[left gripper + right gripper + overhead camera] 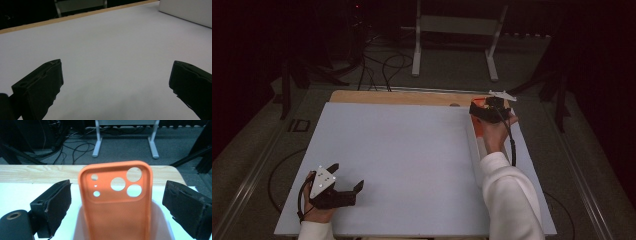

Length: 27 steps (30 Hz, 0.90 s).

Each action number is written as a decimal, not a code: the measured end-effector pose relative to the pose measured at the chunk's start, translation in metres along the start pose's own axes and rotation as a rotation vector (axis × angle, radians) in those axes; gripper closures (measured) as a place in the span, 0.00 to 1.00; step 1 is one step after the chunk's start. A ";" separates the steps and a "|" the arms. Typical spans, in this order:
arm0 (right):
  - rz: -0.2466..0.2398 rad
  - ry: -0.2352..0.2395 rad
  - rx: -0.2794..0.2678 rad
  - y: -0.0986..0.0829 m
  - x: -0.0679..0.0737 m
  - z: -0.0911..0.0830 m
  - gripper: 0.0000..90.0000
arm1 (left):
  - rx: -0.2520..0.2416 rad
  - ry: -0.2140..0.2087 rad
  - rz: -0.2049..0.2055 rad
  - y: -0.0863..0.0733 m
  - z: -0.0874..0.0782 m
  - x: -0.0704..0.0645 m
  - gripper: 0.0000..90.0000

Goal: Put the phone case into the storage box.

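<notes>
Between wide fingers, orange phone case (pixel 116 202), base cut off

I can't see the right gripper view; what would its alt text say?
An orange phone case, camera cutouts at its top, stands between the open right tongs, touching neither jaw. It rests on a white tray; beyond lie a wooden table edge and floor cables.

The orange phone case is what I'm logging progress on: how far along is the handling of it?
Early stage. Done: the right gripper has been brought up to the orange silicone phone case, which stands between its open fingers with gaps on both sides. In hand: nothing is clamped yet. Left: closing on the case and moving it. The left gripper sits open over the bare white table sheet.
</notes>
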State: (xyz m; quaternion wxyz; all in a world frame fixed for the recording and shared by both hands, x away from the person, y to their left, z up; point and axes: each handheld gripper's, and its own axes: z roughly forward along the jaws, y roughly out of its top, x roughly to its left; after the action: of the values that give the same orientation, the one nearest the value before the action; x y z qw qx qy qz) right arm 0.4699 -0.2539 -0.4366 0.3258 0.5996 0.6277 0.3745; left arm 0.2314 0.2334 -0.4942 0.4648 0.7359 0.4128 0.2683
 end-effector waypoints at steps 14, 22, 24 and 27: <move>-0.066 0.094 0.036 -0.006 0.012 -0.014 0.09 | 0.001 -0.003 0.001 0.000 0.001 0.000 0.00; -0.099 0.154 0.037 -0.010 0.020 -0.026 0.09 | 0.000 -0.005 0.000 0.000 0.001 0.000 0.00; -0.109 0.166 0.043 -0.011 0.022 -0.029 0.09 | 0.000 -0.005 -0.001 0.000 0.001 -0.001 0.00; -0.116 0.182 0.042 -0.012 0.024 -0.035 0.09 | 0.000 -0.005 -0.001 0.000 0.001 -0.001 0.00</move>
State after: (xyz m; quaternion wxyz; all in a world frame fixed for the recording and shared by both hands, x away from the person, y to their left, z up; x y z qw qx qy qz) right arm 0.4323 -0.2327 -0.4287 0.2759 0.5325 0.6960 0.3949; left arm 0.2322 0.2323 -0.4942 0.4659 0.7366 0.4118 0.2661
